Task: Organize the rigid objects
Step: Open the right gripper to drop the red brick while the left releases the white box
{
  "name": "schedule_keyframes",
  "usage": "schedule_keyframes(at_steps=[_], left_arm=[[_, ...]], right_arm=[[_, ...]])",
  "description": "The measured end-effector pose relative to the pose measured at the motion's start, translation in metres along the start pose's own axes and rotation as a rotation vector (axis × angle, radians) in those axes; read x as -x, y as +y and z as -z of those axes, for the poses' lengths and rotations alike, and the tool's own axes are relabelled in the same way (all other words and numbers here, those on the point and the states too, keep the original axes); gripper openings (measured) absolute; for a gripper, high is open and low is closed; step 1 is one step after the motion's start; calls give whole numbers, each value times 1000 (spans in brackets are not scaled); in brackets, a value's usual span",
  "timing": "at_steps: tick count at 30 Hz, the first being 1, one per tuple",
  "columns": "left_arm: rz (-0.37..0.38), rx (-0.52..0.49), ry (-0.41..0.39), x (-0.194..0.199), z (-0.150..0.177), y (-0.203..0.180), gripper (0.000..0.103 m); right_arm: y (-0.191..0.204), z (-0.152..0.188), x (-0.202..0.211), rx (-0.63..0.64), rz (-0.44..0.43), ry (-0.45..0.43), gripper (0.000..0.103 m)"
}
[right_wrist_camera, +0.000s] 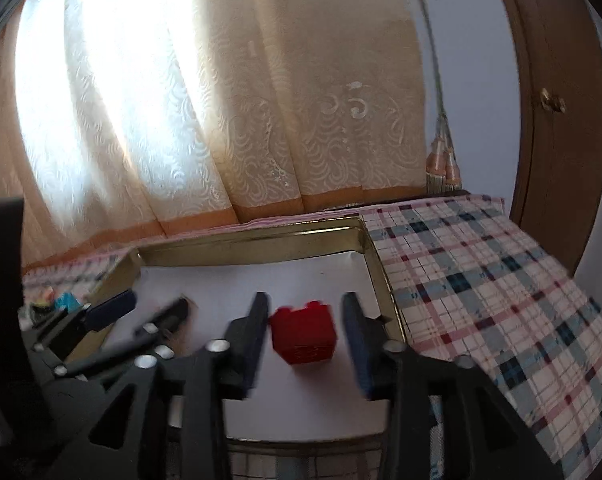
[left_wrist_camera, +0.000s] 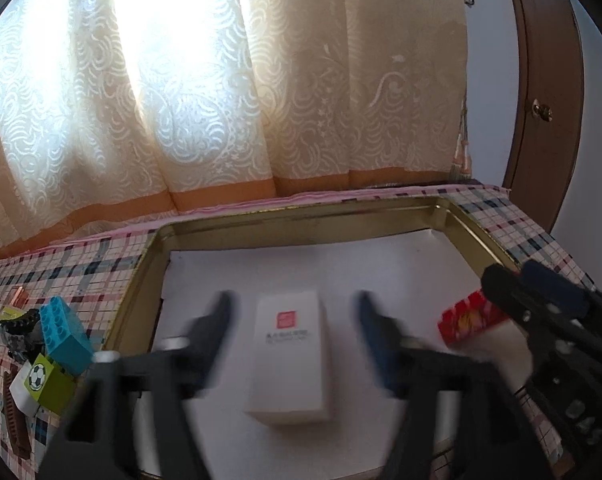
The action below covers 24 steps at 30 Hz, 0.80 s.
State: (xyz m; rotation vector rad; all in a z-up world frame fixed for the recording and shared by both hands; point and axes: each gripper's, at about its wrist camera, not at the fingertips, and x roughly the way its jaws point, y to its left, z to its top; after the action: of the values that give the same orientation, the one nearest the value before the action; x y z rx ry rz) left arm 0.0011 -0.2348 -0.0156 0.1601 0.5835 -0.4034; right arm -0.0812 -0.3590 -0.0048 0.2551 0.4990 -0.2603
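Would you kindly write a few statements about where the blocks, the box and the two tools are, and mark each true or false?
1. The white box lies inside the gold tray. True.
2. The right tool is clamped on the red block. False: its jaws stand apart, clear of the block's sides.
3. The blue block sits in the tray. False: it is outside, on the checked cloth to the tray's left.
4. The left tool is open, with the box between its jaws. True.
5. The red block rests on the cloth. False: it is in the tray, near the right wall.
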Motion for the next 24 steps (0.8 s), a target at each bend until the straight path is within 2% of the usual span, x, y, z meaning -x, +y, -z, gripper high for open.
schedule_keyframes(at_steps=[1,2,3,6,9,13,18,20,24], left_arm=[[-10,3,-20,4,1,1,100],[-20,6,-44,8,1,1,102],[-19,3,-72,13,2,1,102],[-32,-19,-111,22,4,0,103],[-64,-14,-137,29,6,6,103],[-118,-7,-175,38,9,17,103],[-127,31,-162,39,11,30,103],[-130,45,-166,41,12,33,103],[-142,41,-169,42,14,36,103]], right_arm=[[-2,-1,5,-19,-1,-24,67],[-3,-1,10,-35,2,-59,81],[-5,-2,17,-46,7,-105,84],[-7,-4,26,-49,40,-170,85],[-8,-6,26,-49,85,-186,85],[-8,-5,27,-43,83,-213,85],[-1,1,44,-5,103,-356,85],[1,3,49,5,106,-401,89],[3,2,48,13,108,-397,91]])
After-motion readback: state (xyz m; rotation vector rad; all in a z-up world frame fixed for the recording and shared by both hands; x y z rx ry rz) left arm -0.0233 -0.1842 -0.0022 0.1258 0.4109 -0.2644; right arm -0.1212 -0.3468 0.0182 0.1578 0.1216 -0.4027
